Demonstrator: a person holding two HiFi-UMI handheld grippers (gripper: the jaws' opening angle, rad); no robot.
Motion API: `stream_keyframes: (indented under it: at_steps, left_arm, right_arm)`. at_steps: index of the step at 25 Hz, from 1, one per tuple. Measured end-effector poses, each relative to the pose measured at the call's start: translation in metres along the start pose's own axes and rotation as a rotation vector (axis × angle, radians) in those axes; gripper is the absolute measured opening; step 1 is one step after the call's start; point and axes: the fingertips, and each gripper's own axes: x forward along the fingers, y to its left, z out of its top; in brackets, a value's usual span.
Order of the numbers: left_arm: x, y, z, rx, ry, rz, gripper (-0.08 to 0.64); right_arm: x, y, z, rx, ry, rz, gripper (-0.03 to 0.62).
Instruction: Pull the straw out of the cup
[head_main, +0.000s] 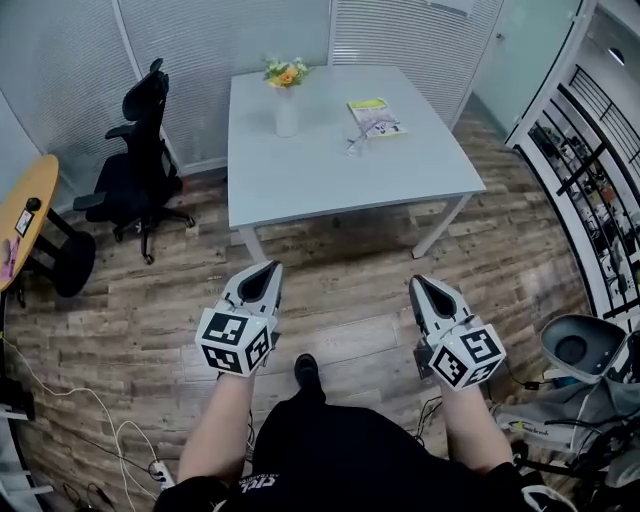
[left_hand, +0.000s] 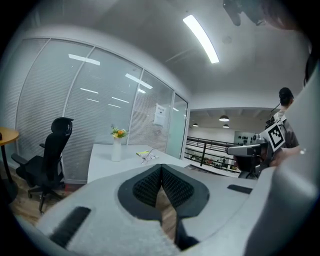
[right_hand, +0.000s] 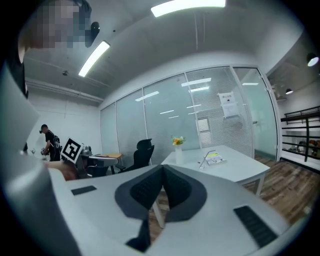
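A white table (head_main: 300, 170) stands ahead across the wooden floor. On its far right part a thin straw (head_main: 357, 140) leans up beside a yellow booklet (head_main: 376, 116); the cup under it is too small to make out. The straw (left_hand: 146, 156) also shows in the left gripper view, and the straw (right_hand: 205, 159) in the right gripper view. My left gripper (head_main: 268, 268) and right gripper (head_main: 421, 282) hang over the floor, well short of the table. Both are shut with nothing between the pads, as with the left gripper (left_hand: 161, 168) and the right gripper (right_hand: 162, 168) in their own views.
A white vase with flowers (head_main: 286, 100) stands at the table's far middle. A black office chair (head_main: 140, 150) is left of the table, and a round wooden table (head_main: 25, 200) is at the far left. A black railing (head_main: 590, 170) and a grey machine (head_main: 580, 345) are on the right. Cables (head_main: 90, 430) lie on the floor at the lower left.
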Motion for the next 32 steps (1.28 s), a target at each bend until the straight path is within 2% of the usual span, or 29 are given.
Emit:
stream_keyframes:
  at_steps: [5, 10, 20, 26, 32]
  left_arm:
    - [0.041, 0.050, 0.016, -0.001, -0.009, 0.007, 0.009]
    - [0.070, 0.084, 0.038, 0.013, -0.027, -0.005, 0.009]
    - [0.123, 0.107, 0.047, 0.009, -0.009, -0.011, 0.009]
    - [0.179, 0.116, 0.055, 0.023, 0.004, -0.008, 0.009]
    - [0.272, 0.127, 0.070, 0.016, 0.023, 0.023, 0.009]
  right_arm:
    - [0.068, -0.008, 0.014, -0.003, 0.013, 0.007, 0.006]
    - [0.112, -0.011, 0.038, -0.013, -0.015, 0.014, 0.006]
    - [0.164, -0.041, 0.045, 0.021, -0.029, 0.029, 0.008]
    - [0.205, -0.087, 0.051, 0.036, -0.036, 0.053, 0.015]
    - [0.262, -0.168, 0.065, 0.054, -0.041, 0.081, 0.020]
